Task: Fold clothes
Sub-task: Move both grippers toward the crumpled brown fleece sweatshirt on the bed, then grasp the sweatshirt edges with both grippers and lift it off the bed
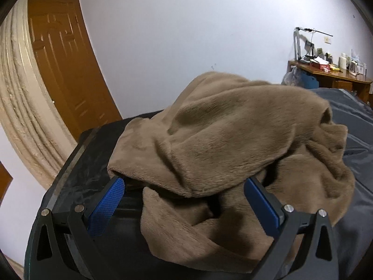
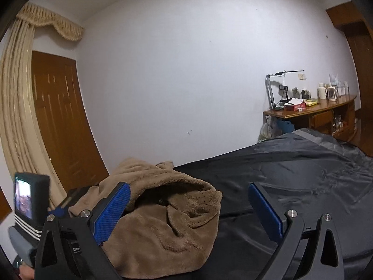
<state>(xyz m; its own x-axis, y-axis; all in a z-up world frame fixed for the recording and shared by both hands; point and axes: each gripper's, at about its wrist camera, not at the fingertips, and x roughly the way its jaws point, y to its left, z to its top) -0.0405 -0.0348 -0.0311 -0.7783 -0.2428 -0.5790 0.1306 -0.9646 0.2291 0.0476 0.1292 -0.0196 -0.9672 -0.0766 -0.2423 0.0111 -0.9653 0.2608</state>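
A bed point(image 2: 291, 170) under a dark grey sheet stretches ahead of both grippers. On its near left part lies a crumpled brown fleece garment point(image 1: 233, 140), heaped rather than flat. The left gripper point(image 1: 184, 200) stands spread wide, its blue pads on either side of the heap's near folds, the cloth lying between and just ahead of them, not pinched. The right gripper point(image 2: 188, 210) is likewise spread, with the garment ahead and to its left, overlapping its left pad in view, and bare sheet before its right pad.
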